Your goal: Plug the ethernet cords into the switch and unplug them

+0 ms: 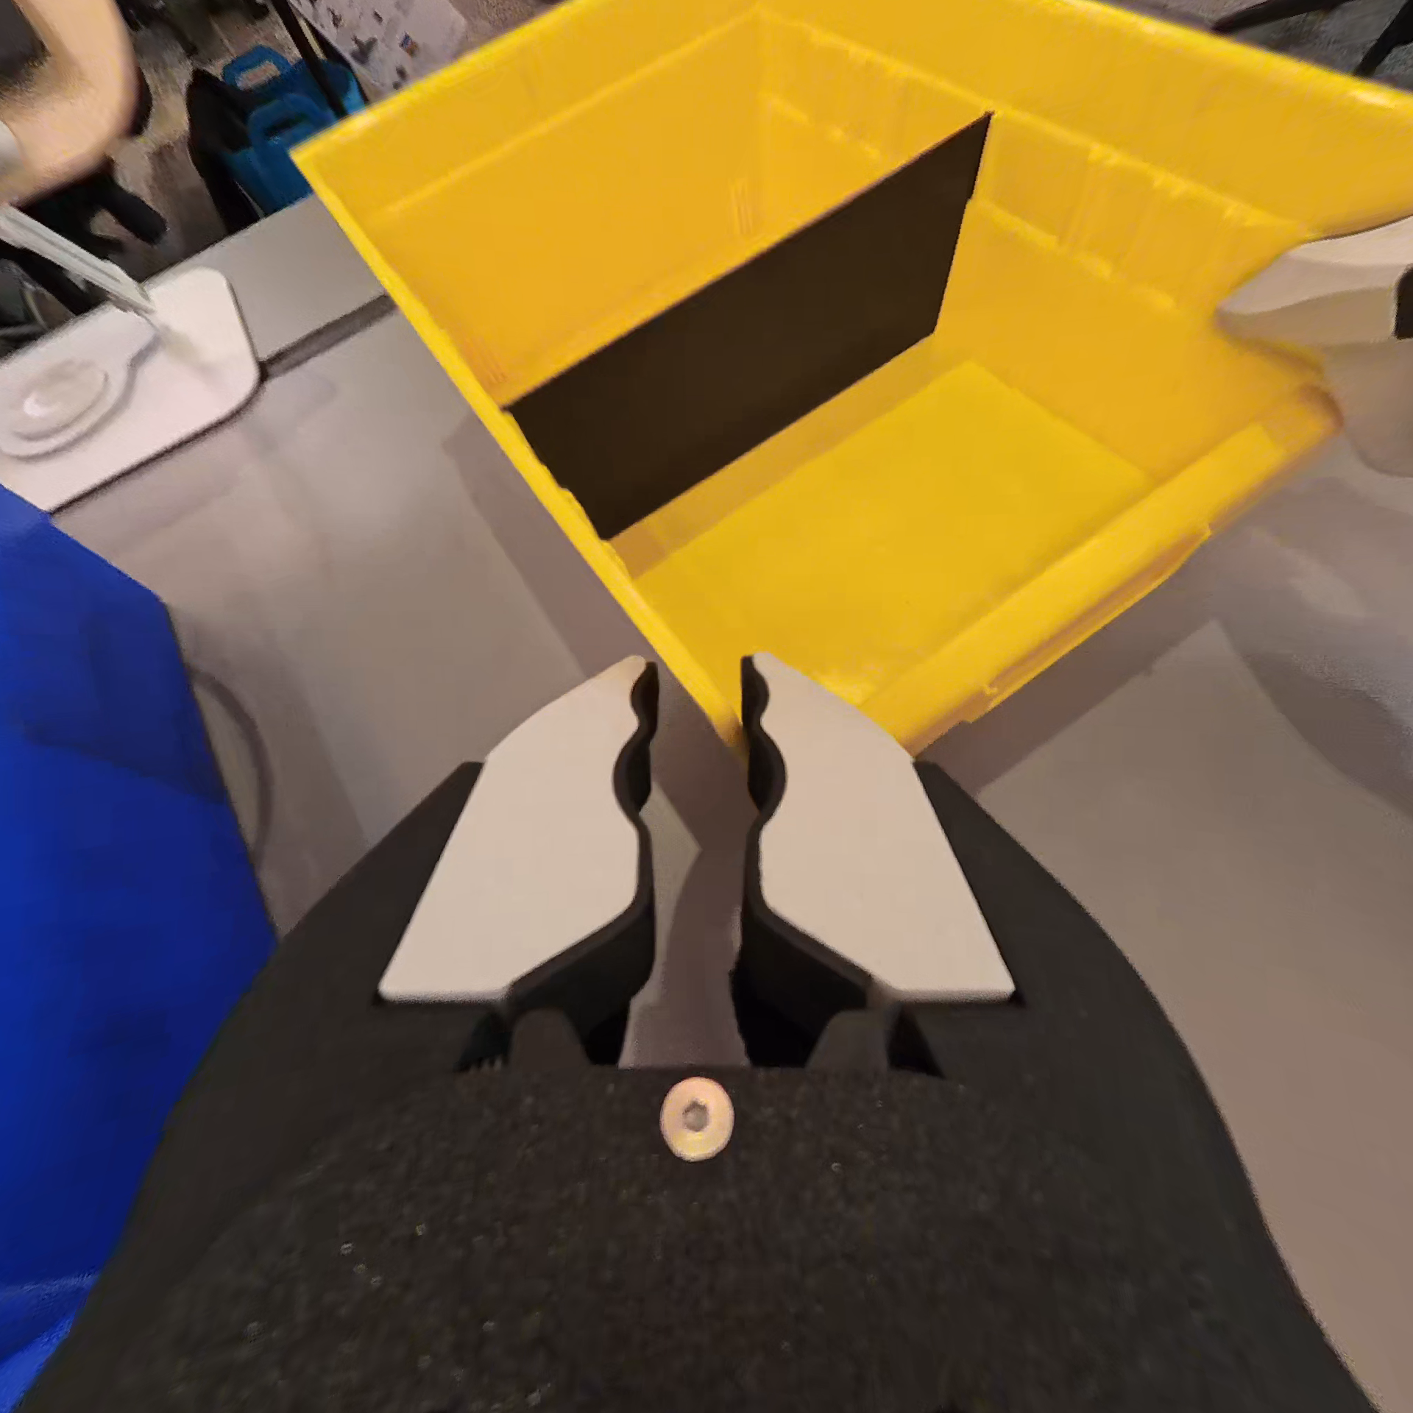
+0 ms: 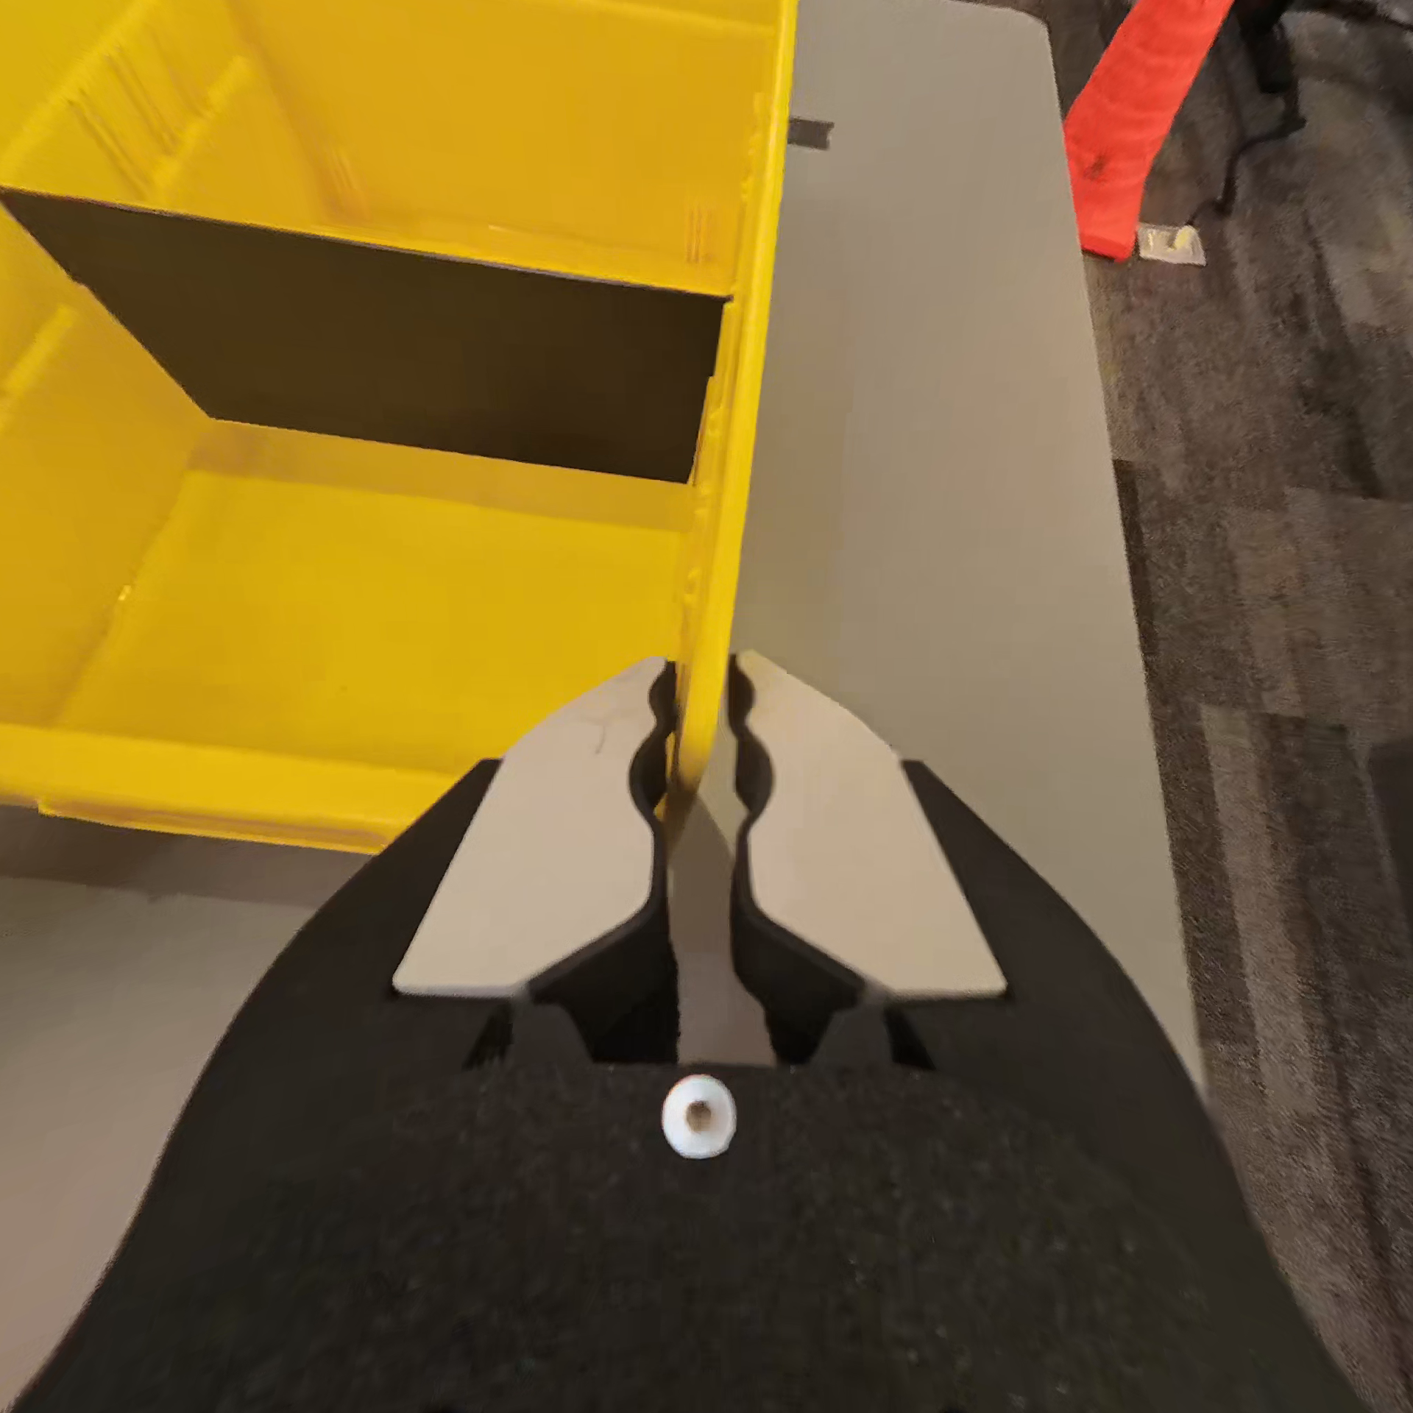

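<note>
Underneath both grippers lies a smooth grey table (image 2: 917,459), with dark mottled carpet (image 2: 1261,612) past its edge and a red fabric thing (image 2: 1132,130) on the floor farther off. In the left wrist view a blue object (image 1: 99,764) stands close by, a white flat pad (image 1: 130,382) lies beyond it, and dim room clutter sits past the table.

No ethernet cords or switch show in either view. What fills both is a yellow plastic bin (image 1: 879,535), open-topped, split by an upright black divider (image 1: 764,321); both compartments look bare.

The left gripper (image 1: 700,680) has its jaws parted by a narrow gap with nothing between them, its tips just at the bin's near corner. The right gripper (image 2: 700,673) straddles the bin's right wall, jaws almost together on that wall; whether they actually pinch it I cannot tell. Its tips also show at the bin's far right edge in the left wrist view.
</note>
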